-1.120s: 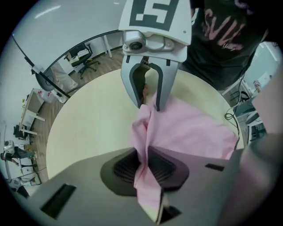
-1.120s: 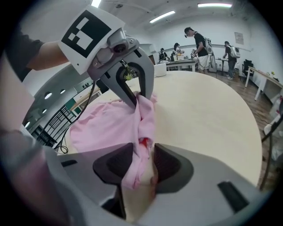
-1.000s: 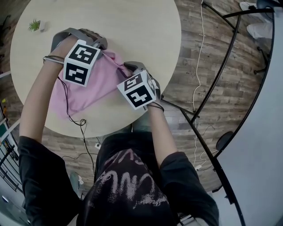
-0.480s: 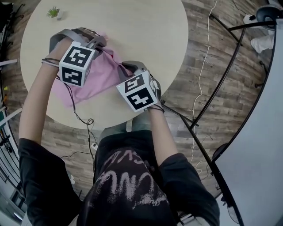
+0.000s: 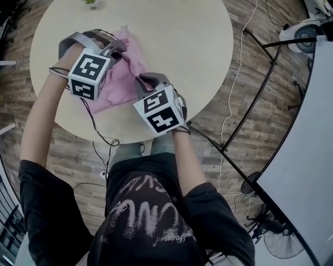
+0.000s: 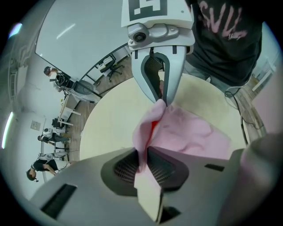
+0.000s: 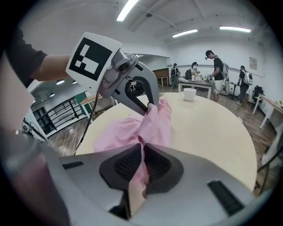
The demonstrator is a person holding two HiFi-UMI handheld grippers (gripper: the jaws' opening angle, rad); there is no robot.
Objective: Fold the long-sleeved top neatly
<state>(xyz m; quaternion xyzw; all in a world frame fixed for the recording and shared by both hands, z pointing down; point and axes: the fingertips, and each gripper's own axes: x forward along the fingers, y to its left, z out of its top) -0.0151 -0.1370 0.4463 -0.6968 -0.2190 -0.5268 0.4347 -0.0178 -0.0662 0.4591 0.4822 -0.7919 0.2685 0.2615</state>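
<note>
The pink long-sleeved top (image 5: 120, 79) lies bunched on the round beige table (image 5: 177, 41), partly lifted between my two grippers. My left gripper (image 5: 118, 51) is shut on a fold of the cloth, which runs up between its pads (image 6: 142, 160). My right gripper (image 5: 141, 82) has just been closing and now pinches another fold of the top (image 7: 142, 164). The two grippers stand close together, tips nearly meeting over the cloth. In the left gripper view the right gripper (image 6: 162, 99) holds the top's (image 6: 185, 132) raised edge; in the right gripper view the left gripper (image 7: 149, 106) does the same.
A small potted plant (image 5: 91, 2) sits at the table's far edge, and a white mug (image 7: 189, 94) stands on it farther off. Cables (image 5: 234, 78) and a black stand (image 5: 260, 88) lie on the wood floor to the right. People stand in the background.
Both grippers have risen and moved farther over the table, drawing the pink top with them. The cloth is more gathered and has left the table's near edge.
</note>
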